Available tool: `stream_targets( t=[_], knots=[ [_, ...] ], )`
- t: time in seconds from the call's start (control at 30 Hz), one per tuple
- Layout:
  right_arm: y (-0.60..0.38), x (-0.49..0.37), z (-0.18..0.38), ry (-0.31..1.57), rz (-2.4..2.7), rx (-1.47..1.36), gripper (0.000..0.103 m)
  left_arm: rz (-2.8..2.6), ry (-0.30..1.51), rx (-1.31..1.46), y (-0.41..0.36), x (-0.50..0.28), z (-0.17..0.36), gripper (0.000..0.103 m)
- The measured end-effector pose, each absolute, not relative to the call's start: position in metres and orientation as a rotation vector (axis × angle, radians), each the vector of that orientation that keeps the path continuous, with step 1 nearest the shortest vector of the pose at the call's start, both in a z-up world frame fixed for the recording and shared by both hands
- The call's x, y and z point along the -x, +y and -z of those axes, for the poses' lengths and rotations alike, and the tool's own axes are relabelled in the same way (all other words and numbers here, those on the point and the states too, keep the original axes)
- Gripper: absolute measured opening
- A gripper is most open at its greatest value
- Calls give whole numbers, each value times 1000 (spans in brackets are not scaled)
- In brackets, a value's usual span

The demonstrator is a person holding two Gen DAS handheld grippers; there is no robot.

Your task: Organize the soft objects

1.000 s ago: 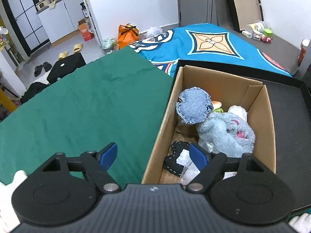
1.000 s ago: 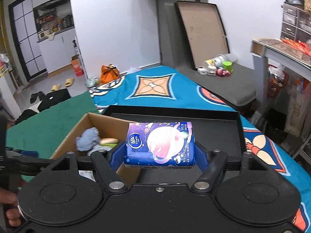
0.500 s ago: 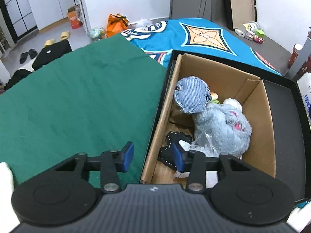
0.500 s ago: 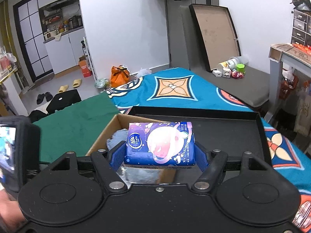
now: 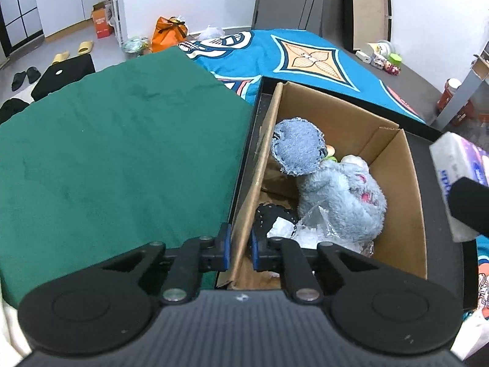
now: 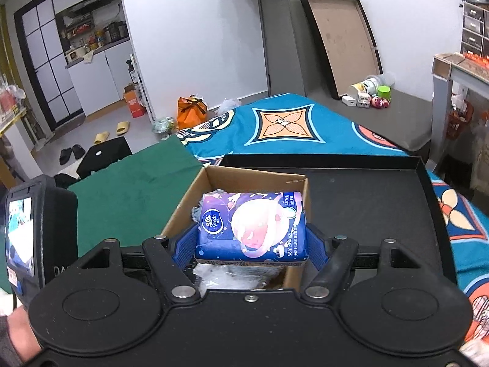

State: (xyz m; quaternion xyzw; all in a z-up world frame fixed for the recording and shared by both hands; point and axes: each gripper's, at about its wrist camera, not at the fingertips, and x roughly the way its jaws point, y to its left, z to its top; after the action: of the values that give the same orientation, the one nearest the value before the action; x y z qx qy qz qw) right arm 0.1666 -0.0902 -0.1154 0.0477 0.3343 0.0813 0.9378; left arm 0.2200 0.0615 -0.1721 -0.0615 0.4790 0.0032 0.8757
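The right claw (image 6: 251,246) grips a tissue pack (image 6: 252,227) across its short sides, hanging directly over the cardboard box (image 6: 183,206), so the drop is straight down. The left claw (image 5: 239,249), nearly closed, pinches the box's near-left wall.

- Purple-blue tissue pack (image 6: 252,224), pink-white planet print.
- Brown cardboard box (image 5: 394,165).
- Grey-blue plush toy (image 5: 342,197), pink marks, perhaps stitching.
- Faded blue denim pad (image 5: 298,150).
- Dark green cloth (image 5: 122,153).
- Teal blanket (image 5: 305,58), orange diamond motif.
- Black tray (image 6: 366,202).
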Motion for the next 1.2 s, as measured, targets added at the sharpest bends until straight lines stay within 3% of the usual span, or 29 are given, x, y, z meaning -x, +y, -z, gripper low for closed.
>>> stream_targets(
  t=[0.07, 0.17, 0.63, 0.93, 1.1, 1.2],
  knots=[
    [-89, -166, 115, 680, -189, -120, 74, -4, 1000, 139, 63, -221, 172, 12],
    [-88, -165, 114, 685, -176, -124, 90, -7, 1005, 149, 65, -221, 173, 12],
    [-124, -157, 120, 726, -130, -206, 90, -38, 1009, 101, 57, -220, 168, 17],
    [-151, -147, 120, 761, -115, -295, 91, -31, 1006, 108, 51, -213, 145, 50],
    [-168, -140, 108, 744, -109, -340, 98, -16, 976, 99, 44, -197, 114, 61],
    [-177, -133, 97, 727, -114, -353, 103, 8, 949, 105, 41, -184, 87, 75]
  ],
)
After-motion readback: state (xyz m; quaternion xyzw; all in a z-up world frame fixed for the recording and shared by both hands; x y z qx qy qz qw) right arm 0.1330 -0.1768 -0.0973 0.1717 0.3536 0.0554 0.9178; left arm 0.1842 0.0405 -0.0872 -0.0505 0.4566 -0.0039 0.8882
